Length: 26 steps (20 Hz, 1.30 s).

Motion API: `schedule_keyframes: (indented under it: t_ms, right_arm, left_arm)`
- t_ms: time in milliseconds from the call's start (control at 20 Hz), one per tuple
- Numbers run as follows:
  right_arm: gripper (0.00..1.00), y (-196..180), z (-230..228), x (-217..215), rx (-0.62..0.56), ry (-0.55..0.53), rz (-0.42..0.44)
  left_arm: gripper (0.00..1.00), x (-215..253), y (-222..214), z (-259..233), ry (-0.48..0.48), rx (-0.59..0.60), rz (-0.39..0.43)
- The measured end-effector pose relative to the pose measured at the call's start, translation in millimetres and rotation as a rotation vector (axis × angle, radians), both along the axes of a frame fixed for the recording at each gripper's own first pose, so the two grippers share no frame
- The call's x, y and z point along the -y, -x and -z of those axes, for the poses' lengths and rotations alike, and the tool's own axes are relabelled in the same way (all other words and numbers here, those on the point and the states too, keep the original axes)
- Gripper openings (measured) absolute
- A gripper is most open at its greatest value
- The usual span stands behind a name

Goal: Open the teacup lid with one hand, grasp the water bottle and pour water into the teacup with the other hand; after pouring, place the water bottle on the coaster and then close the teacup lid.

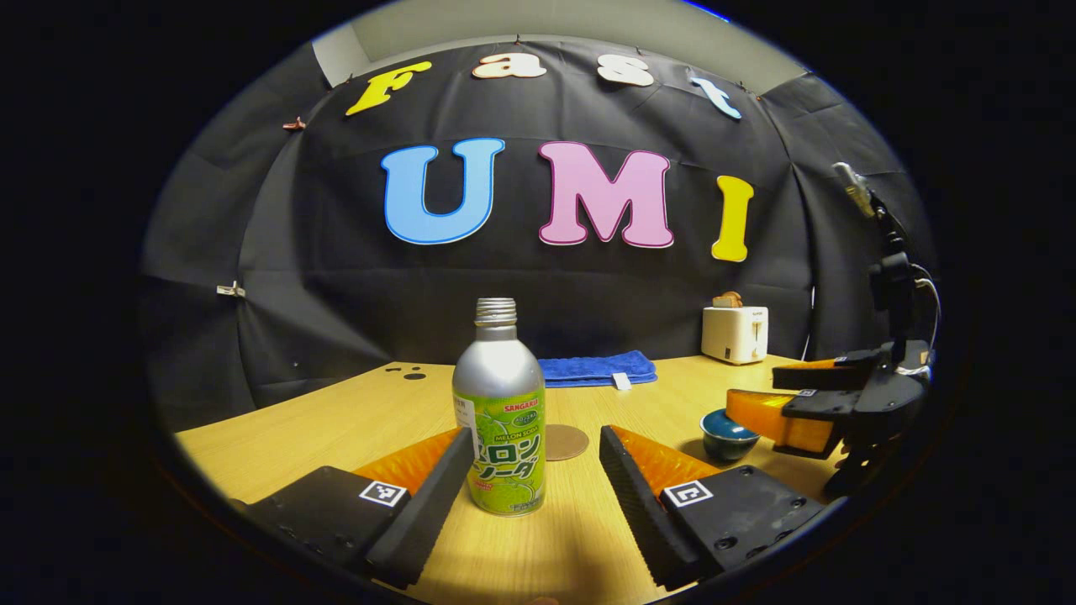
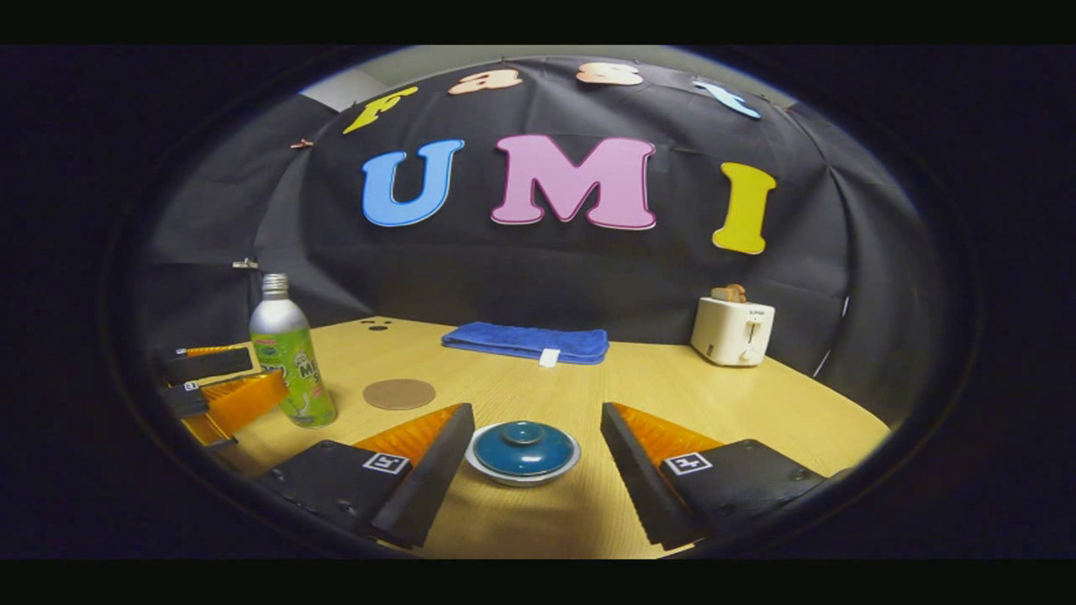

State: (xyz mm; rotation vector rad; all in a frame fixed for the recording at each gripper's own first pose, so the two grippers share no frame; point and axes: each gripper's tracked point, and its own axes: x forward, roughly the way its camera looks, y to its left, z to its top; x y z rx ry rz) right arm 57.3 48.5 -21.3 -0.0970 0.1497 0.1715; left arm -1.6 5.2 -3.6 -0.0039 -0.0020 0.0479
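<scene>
Tabletop (image 2: 588, 395): lidded teacup (image 2: 522, 451) between right tool (image 2: 531, 470) fingers, untouched.

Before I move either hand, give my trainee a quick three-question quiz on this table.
1. True or false: the lid is on the teacup.
2. The coaster holds: A) the bottle B) nothing C) the toaster.
3. Fill in: the left gripper has its jaws ___ around the bottle.

Key: 1 true. 2 B. 3 open; the right gripper likewise stands open, at the teacup.
</scene>
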Motion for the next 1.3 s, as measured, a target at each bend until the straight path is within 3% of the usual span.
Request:
schedule_keyframes:
  t_ms: [300,550,700,850,1050,1100,1150,1250,1300]
  right_arm:
    - [0.76,-12,17,-12,-0.079,0.026,-0.021]
    - [0.55,-15,18,-13,-0.087,0.022,-0.009]
    - [0.54,-17,15,-14,-0.082,0.041,-0.011]
    - [0.3,-19,14,-12,-0.075,0.053,-0.004]
    - [0.31,-19,13,-11,-0.08,0.039,-0.013]
    - [0.27,-19,12,-12,-0.079,0.035,-0.017]
    - [0.33,-19,10,-13,-0.074,0.035,-0.022]
    - [0.33,-18,1,-10,-0.051,0.045,-0.026]
    - [0.29,-17,-5,-10,-0.039,0.047,-0.027]
  left_arm:
    - [0.95,0,0,0,-0.001,-0.001,0.003]
    - [0.95,1,0,0,0.0,0.0,0.007]
    - [0.95,1,1,0,0.0,0.0,0.007]
    - [0.95,1,0,0,-0.001,0.0,0.007]
    - [0.95,1,0,0,-0.001,0.0,0.006]
    - [0.95,1,0,0,0.0,-0.001,0.006]
    - [0.95,1,1,0,0.0,-0.001,0.006]
    - [0.95,-2,0,-1,0.0,-0.002,-0.007]
    - [0.95,-5,0,0,0.0,-0.002,-0.017]
